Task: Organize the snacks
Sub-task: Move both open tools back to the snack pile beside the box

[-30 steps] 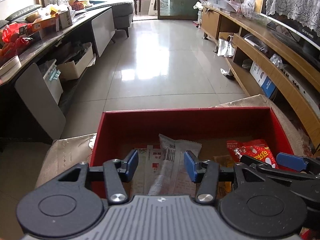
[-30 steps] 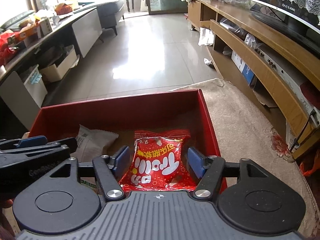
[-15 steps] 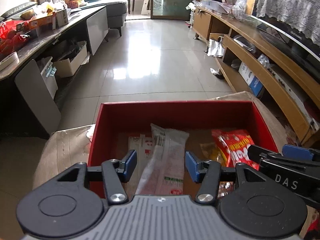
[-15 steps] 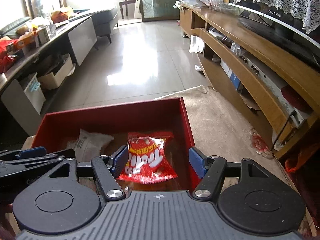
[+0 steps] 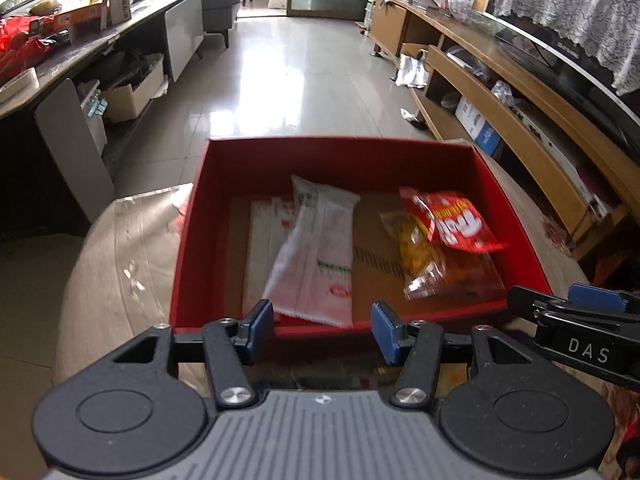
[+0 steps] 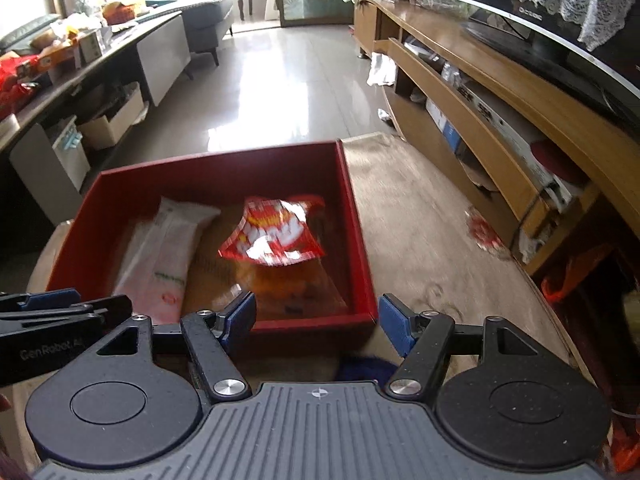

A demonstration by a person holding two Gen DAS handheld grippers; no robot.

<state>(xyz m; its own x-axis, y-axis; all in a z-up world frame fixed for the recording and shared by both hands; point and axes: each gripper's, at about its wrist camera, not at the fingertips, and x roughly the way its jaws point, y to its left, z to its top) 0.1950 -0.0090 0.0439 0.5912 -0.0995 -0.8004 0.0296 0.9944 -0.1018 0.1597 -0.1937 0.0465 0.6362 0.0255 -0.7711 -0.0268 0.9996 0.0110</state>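
Sitting on a table [image 5: 120,264] with a tan cover is a red box [image 5: 256,168] with its top open. Inside it lies a long white snack pack [image 5: 316,256], slanted, on the left side. A red snack bag [image 5: 456,220] lies on the right side, partly on top of a clear bag of orange snacks [image 5: 444,268]. Some flat white packs [image 5: 260,240] lie under the white one.

The left hand-held gripper [image 5: 322,328] hangs just outside the near wall of the box. Its jaws have just been opening, and nothing is between them. The right hand-held gripper [image 6: 316,320] hangs near the box's right corner. Its jaws are spread too, with nothing pinched. Both blue pads [image 6: 390,320] are free. The two hand-held grippers sit side by side, close to each other.
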